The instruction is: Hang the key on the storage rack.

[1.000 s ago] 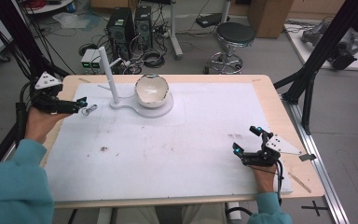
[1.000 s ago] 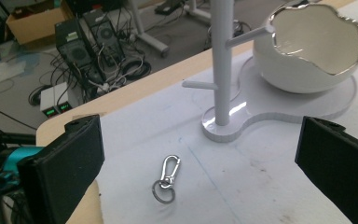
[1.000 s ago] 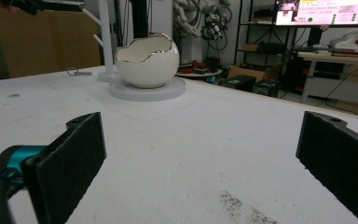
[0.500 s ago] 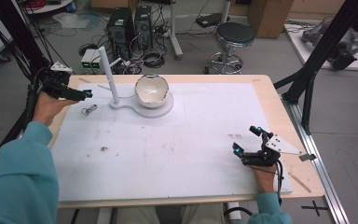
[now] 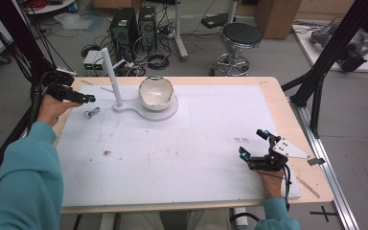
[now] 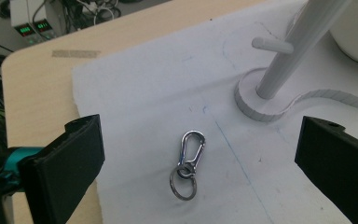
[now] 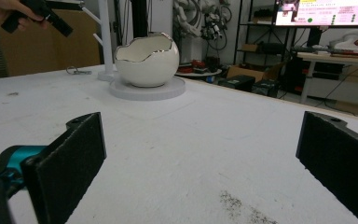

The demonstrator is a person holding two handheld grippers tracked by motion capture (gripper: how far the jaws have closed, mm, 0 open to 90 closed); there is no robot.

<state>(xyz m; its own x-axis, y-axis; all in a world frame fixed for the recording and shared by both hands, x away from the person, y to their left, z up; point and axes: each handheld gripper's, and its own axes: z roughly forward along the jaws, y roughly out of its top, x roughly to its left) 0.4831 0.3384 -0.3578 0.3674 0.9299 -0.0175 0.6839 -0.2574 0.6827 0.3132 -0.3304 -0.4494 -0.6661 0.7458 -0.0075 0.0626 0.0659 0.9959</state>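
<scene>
Hovering raised above the key clip (image 6: 188, 163), the left tongs (image 5: 87, 98) gape wide; the right tongs (image 5: 254, 143) rest apart.

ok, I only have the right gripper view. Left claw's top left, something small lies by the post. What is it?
Observer: A metal carabiner clip with a key ring, flat on the white mat.
Operator: Left claw on it?
Observer: No. Left claw is open above it, clip between the jaws, untouched.
Operator: Anything on the post?
Observer: Its short peg is bare.
</scene>
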